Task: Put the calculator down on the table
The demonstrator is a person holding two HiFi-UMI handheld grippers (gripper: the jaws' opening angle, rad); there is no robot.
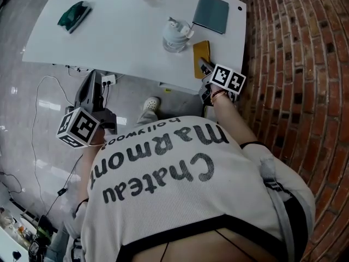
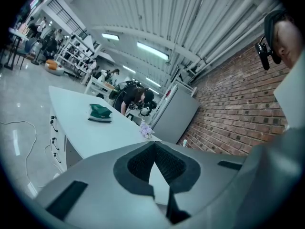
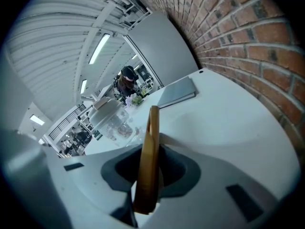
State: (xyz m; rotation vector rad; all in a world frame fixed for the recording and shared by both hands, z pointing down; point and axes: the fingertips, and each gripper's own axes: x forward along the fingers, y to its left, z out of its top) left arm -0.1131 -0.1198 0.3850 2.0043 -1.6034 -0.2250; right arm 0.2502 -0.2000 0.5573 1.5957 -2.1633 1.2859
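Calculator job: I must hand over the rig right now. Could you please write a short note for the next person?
Right gripper: shut on the yellow calculator, which sits edge-on between its jaws.
Left gripper: shut, empty, held off the near side of the white table.
Calculator: over the table's near right part, beside a clear lidded jar. I cannot tell whether it touches the top.
Done: calculator is at the table.
Left: lay it flat, open the right jaws, withdraw.

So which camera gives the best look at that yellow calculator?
The head view. There the calculator shows its broad yellow face, held at one end by the right gripper. The right gripper view shows only its thin edge, clamped between the jaws. The left gripper view misses it entirely.
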